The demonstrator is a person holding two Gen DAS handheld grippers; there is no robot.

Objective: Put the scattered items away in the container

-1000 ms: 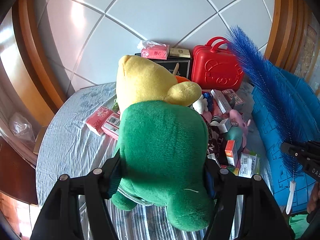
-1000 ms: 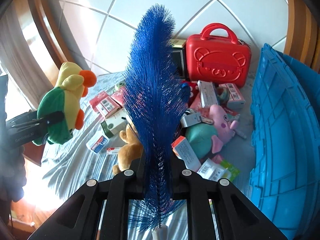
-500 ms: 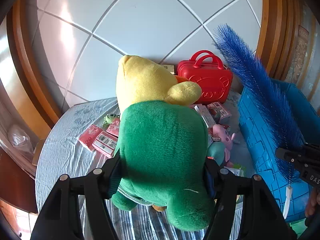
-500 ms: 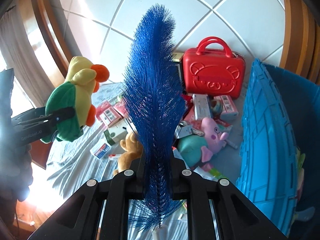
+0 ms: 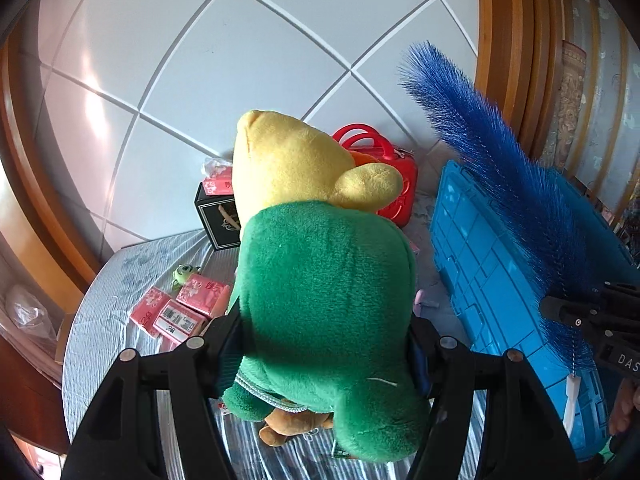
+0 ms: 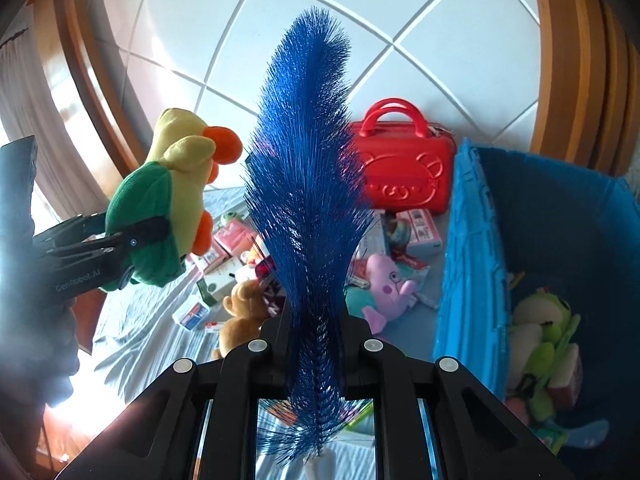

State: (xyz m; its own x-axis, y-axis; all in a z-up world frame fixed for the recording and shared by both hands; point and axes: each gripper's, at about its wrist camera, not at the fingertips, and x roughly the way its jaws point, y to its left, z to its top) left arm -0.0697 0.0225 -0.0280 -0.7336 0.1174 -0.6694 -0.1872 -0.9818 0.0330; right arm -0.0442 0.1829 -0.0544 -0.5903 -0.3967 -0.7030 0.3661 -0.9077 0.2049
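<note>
Both hands loaded up over the messy bench

The big blue plastic crate [image 6: 472,248] sits at the right of the striped bench [image 6: 132,336], green frog plush [image 6: 540,320] already inside. The left gripper [image 5: 324,336] has its jaws clamped on a green-and-yellow plush duck [image 5: 320,280], held up in the air. The right gripper [image 6: 314,332] jaws are pinched tight on a long blue bristle brush [image 6: 308,200], upright beside the crate.

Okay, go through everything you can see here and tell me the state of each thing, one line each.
Left gripper: shut on plush duck, lifted.
Right gripper: shut on blue brush, upright.
Blue crate: open, toys inside.
Red case: closed, standing.
Pink pig plush: lying on the cloth.
</note>
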